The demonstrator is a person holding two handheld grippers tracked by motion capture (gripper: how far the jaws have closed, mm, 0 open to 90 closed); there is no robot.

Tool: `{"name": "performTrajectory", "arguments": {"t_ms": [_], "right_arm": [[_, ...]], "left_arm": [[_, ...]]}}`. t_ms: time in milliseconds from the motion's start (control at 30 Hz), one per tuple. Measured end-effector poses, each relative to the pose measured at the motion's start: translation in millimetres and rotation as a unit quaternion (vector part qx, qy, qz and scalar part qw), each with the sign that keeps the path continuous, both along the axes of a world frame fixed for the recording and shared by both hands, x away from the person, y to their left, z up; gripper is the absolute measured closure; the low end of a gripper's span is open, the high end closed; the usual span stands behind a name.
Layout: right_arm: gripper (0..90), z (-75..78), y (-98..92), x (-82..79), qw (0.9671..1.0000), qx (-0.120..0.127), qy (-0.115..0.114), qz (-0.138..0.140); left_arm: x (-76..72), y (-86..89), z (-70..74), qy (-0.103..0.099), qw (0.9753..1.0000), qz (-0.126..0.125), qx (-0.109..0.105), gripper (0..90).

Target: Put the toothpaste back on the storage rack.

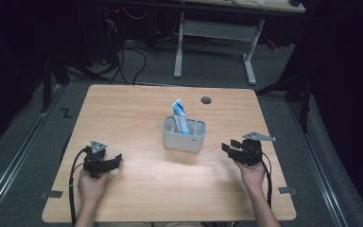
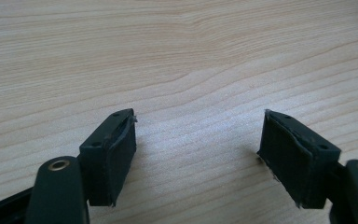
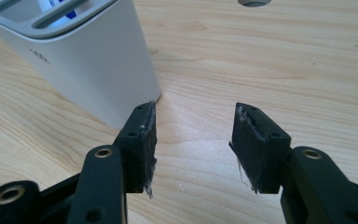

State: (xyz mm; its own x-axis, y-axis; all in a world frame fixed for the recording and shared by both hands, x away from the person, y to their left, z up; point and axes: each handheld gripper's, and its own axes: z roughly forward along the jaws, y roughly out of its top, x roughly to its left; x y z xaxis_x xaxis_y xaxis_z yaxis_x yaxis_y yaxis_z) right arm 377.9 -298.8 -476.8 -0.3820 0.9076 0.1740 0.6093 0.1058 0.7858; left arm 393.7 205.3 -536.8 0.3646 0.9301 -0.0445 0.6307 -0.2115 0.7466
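Both grippers, left (image 1: 119, 159) and right (image 1: 225, 146), rest near the table's (image 1: 137, 101) front edge, jaws wide and empty, flanking a grey holder (image 1: 184, 135) with a blue-white tube (image 1: 181, 116) upright inside.

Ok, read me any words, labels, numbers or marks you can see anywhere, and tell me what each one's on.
None can be read.
Small grey mark on the white holder's side: too small and blurred.
Print on the blue and white packet standing in the holder: too small.
Both grippers, left and right, show no lettering.
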Motion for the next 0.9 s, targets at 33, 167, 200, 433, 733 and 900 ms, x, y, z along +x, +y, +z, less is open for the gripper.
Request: {"name": "performTrajectory", "arguments": {"t_ms": [33, 167, 200, 433, 733, 900], "right_arm": [[49.8, -1.7, 0.6, 0.9, 1.0000, -0.003, 0.001, 0.002], [49.7, -6.1, 1.5, 2.4, 0.9999, -0.012, 0.007, 0.003], [49.6, -7.2, 1.4, 2.7, 0.9999, -0.012, 0.009, 0.002], [49.0, -14.1, -1.1, 4.9, 0.9997, -0.017, 0.018, -0.007], [48.2, -21.4, 4.2, 10.4, 0.9994, -0.026, 0.024, -0.003], [47.7, -25.8, 7.2, 13.2, 0.9992, -0.031, 0.026, -0.003]], "left_arm": [[0.0, 0.0, 0.0, 0.000, 1.0000, 0.000, 0.000, 27.4], [0.0, 0.0, 0.0, 0.000, 1.0000, 0.000, -0.001, 27.4], [0.0, 0.0, 0.0, 0.000, 1.0000, 0.000, 0.000, 27.4], [0.1, 0.2, 0.0, 0.000, 1.0000, 0.000, -0.001, 27.4], [0.1, 0.1, 0.0, 0.000, 1.0000, 0.000, 0.000, 27.3], [0.1, 0.2, 0.0, 0.000, 1.0000, 0.000, -0.001, 27.4]]}}
